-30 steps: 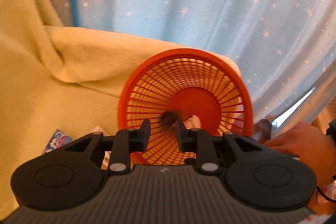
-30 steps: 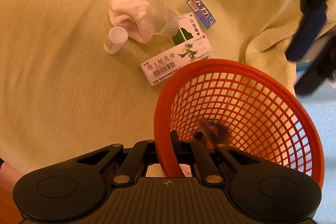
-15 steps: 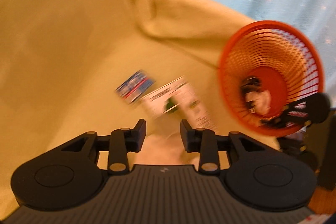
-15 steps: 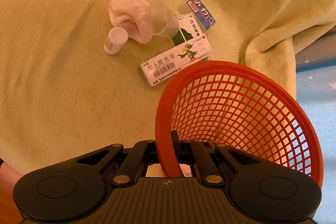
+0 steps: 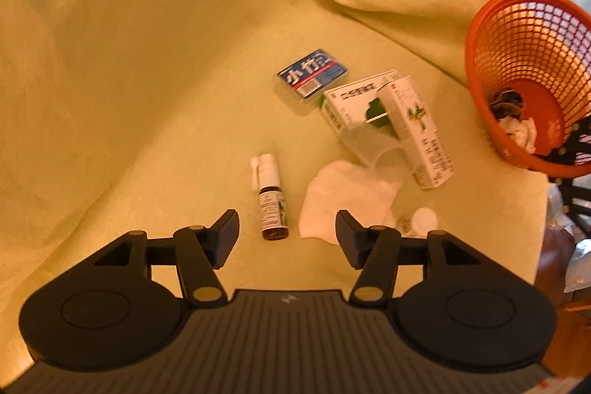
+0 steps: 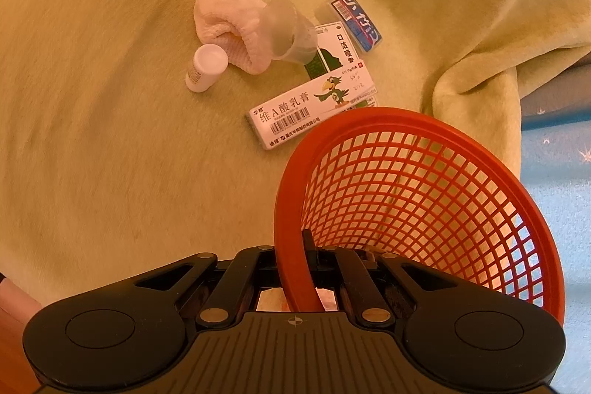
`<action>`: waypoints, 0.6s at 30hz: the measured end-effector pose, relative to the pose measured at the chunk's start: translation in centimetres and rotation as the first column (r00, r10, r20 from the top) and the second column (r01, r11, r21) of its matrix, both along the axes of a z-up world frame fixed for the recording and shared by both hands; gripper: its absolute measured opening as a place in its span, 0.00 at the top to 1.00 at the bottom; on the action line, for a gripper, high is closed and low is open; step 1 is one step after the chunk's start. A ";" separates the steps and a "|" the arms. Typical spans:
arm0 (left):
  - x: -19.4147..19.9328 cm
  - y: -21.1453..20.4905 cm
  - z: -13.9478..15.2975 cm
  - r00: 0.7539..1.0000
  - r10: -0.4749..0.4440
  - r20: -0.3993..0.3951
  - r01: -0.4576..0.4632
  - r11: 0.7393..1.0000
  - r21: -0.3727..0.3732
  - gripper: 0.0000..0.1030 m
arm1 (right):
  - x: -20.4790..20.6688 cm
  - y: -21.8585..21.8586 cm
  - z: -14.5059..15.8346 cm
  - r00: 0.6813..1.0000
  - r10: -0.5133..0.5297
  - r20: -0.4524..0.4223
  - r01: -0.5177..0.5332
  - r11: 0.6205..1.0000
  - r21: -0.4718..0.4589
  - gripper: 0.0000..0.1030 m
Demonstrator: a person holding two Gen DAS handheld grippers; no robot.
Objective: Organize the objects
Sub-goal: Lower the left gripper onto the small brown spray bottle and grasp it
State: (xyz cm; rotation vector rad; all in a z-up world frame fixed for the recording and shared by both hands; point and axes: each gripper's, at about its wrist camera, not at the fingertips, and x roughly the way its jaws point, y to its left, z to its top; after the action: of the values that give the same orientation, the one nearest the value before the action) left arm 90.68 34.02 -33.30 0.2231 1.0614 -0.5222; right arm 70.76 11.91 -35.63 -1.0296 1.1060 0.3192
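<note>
1. We find the left hand-held gripper [image 5: 286, 235] empty, jaws spread wide, above a brown spray bottle [image 5: 270, 200] lying on the yellow-covered surface [image 5: 129, 80].
2. We find the right hand-held gripper [image 6: 314, 261] clamped on the rim of the orange basket [image 6: 417, 194].
3. A white cloth [image 5: 347, 198], clear cup [image 5: 373, 143], white boxes [image 5: 417, 124] and blue pack [image 5: 314, 74] lie clustered beside the basket.
</note>
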 end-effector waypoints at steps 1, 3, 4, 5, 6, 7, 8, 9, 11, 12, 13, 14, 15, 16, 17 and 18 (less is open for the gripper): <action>0.1 0.0 -0.5 1.000 0.009 -0.002 -0.009 1.000 0.002 0.49 | 0.0 0.0 0.0 1.000 0.001 0.000 -0.001 1.000 -0.001 1.00; 0.3 0.0 -1.5 1.000 0.023 -0.007 -0.023 1.000 0.006 0.49 | 0.0 0.0 0.0 1.000 0.001 0.002 -0.001 1.000 -0.002 1.00; 0.4 0.0 -2.0 1.000 0.028 -0.009 -0.028 1.000 0.009 0.49 | 0.0 0.1 0.0 1.000 0.001 0.003 -0.001 1.000 -0.003 1.00; 0.5 0.0 -2.5 0.999 0.031 -0.011 -0.031 0.999 0.014 0.50 | -0.1 0.1 -0.1 1.000 0.002 0.004 -0.002 1.000 -0.004 1.00; 0.7 -0.1 -3.0 0.999 0.033 -0.013 -0.033 0.999 0.017 0.50 | -0.1 0.1 -0.1 1.000 0.003 0.005 -0.003 1.000 -0.005 1.00; 0.9 -0.2 -3.5 0.999 0.037 -0.015 -0.036 0.999 0.020 0.51 | -0.1 0.1 -0.2 1.000 0.004 0.006 -0.004 1.000 -0.007 1.00; 1.0 -0.3 -4.0 0.999 0.037 -0.018 -0.037 0.999 0.022 0.54 | -0.2 0.1 -0.2 1.000 0.004 0.007 -0.004 1.000 -0.007 1.00; 1.2 -0.3 -4.5 0.999 0.036 -0.017 -0.036 0.999 0.026 0.55 | -0.2 0.1 -0.2 1.000 0.002 0.007 -0.002 1.000 -0.006 1.00; 1.7 -0.5 -5.3 0.999 0.031 -0.015 -0.031 0.999 0.036 0.61 | -0.2 0.2 -0.2 1.000 0.000 0.009 0.000 1.000 -0.005 1.00; 1.9 -0.5 -5.6 0.999 0.030 -0.016 -0.030 0.999 0.036 0.62 | -0.2 0.1 -0.2 1.000 -0.002 0.011 0.002 1.000 -0.004 1.00; 2.1 -0.6 -5.9 0.999 0.029 -0.018 -0.028 0.999 0.036 0.63 | -0.2 0.2 -0.2 1.000 -0.002 0.011 0.003 1.000 -0.004 1.00; 2.3 -0.7 -6.2 0.999 0.028 -0.018 -0.027 0.999 0.036 0.63 | -0.2 0.2 -0.3 1.000 -0.004 0.012 0.004 1.000 -0.003 1.00; 2.5 -0.8 -6.4 1.000 0.025 -0.018 -0.024 0.999 0.038 0.63 | -0.1 0.2 -0.3 1.000 -0.004 0.013 0.004 1.000 -0.002 1.00; 2.7 -0.9 -6.6 1.000 0.022 -0.019 -0.021 0.999 0.038 0.63 | -0.2 0.3 -0.3 1.000 -0.004 0.014 0.004 1.000 -0.002 1.00; 3.0 -1.0 -6.7 1.000 0.019 -0.021 -0.019 0.999 0.038 0.63 | -0.1 0.3 -0.3 1.000 -0.005 0.014 0.005 1.000 -0.002 1.00; 3.2 -1.2 -6.9 1.000 0.017 -0.021 -0.017 0.999 0.041 0.63 | -0.1 0.3 -0.4 1.000 -0.005 0.014 0.005 1.000 -0.002 1.00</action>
State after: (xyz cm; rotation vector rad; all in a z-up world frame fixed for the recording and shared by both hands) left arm 93.88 32.86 -40.19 0.2444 1.0945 -0.4890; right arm 70.63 12.22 -36.00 -1.0291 1.0962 0.3067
